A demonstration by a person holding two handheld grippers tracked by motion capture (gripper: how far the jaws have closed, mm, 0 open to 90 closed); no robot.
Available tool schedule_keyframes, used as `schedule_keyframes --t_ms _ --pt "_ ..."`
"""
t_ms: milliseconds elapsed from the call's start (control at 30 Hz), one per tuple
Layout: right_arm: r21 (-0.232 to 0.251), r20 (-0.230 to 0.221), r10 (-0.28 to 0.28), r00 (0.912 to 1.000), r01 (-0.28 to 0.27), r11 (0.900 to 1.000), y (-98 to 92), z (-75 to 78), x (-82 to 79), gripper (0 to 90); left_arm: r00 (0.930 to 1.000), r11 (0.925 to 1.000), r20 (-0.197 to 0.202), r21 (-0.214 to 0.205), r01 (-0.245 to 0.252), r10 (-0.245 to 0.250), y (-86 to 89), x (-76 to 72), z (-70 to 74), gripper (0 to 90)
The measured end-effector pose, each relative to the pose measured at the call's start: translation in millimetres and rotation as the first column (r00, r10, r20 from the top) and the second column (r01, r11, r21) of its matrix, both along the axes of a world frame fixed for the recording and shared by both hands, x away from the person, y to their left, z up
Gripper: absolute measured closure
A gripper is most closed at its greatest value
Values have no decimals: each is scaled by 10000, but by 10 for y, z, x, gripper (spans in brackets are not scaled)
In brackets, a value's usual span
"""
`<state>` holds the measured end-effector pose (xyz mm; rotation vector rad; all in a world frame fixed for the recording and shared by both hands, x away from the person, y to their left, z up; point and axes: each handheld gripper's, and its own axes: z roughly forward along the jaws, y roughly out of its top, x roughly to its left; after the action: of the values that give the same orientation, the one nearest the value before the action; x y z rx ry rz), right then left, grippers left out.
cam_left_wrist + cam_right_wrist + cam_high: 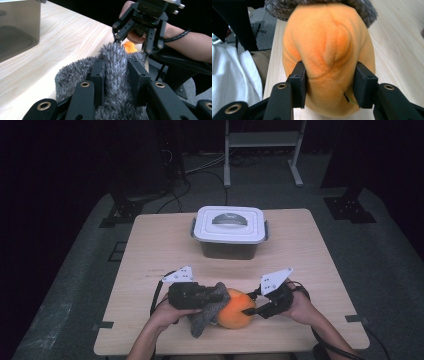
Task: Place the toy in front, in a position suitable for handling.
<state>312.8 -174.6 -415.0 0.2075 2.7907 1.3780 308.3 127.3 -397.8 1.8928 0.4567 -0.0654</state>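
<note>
High view: orange plush toy [235, 315] near the table's [300, 250] front edge, between both hands, grey furry cap [205, 317] on its left end. Left gripper [116, 75] clamped narrow on a fold of that cap. Right gripper [329, 85] half open, pads pressing into the toy's orange body.

Likely trouble: soft plush squeezing out of the right pads under a pull, or fur slipping from the left pinch. Possibly also a drop over the near edge. Lidded box [230, 231] well apart, behind.
</note>
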Motion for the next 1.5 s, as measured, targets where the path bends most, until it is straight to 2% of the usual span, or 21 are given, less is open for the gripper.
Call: schedule_keyframes --t_ms 133,233,333,400,433,500,567,667,833,933,1000,1233,1367,1500 --pt "136 -545 -572 9969 581 9982 -66 -16 45 432 10000 10000 -59 -77 34 -35 -42 -14 -14 686" --pt "-244 -849 -991 9915 973 9950 -39 17 10 340 10000 10000 -48 -87 35 -35 -76 -22 -27 685" --pt "-649 -750 -1109 9910 1061 9922 -32 94 -65 295 10000 10000 33 -30 -46 46 -79 -33 -16 684" --pt "-607 -557 -1159 9917 1125 9918 -61 136 -108 294 10000 10000 55 -19 -64 65 -84 -37 -13 684" --pt "-541 -656 -1202 9906 1168 9917 -73 149 -120 287 10000 10000 39 -57 -68 68 -91 -37 -13 683" --pt "-511 -644 -1272 9898 1240 9910 -60 141 -127 280 10000 9999 -11 -98 95 -95 -114 -38 -13 684" --pt "-751 -615 -1346 9890 1298 9887 4 98 -118 269 9994 9993 -19 -90 350 -350 -156 -55 -13 684" --pt "-796 -758 -992 9922 932 9925 85 26 -104 288 9986 9986 21 41 534 -534 -181 -75 -12 680" --pt "-590 -696 -780 9945 740 9955 90 8 -113 322 9985 9989 284 -107 461 -458 -198 -55 39 679" --pt "-583 -408 -556 9976 531 9969 132 6 -143 326 9984 9990 343 99 444 -447 -217 -44 27 679" --pt "-671 -338 -526 9980 503 9965 138 14 -146 338 9991 9994 232 9 355 -355 -185 -28 2 679" --pt "-325 -788 -500 9956 476 9983 73 -14 -53 352 9998 9998 114 -14 193 -192 -28 -26 -34 679" --pt "-166 -934 -532 9942 518 9985 37 -32 -27 351 9994 9997 269 -47 228 -227 -4 -42 6 679" --pt "-51 -1116 -671 9915 670 9977 -4 -48 -17 349 9993 9995 223 -53 296 -295 -25 -51 3 679"
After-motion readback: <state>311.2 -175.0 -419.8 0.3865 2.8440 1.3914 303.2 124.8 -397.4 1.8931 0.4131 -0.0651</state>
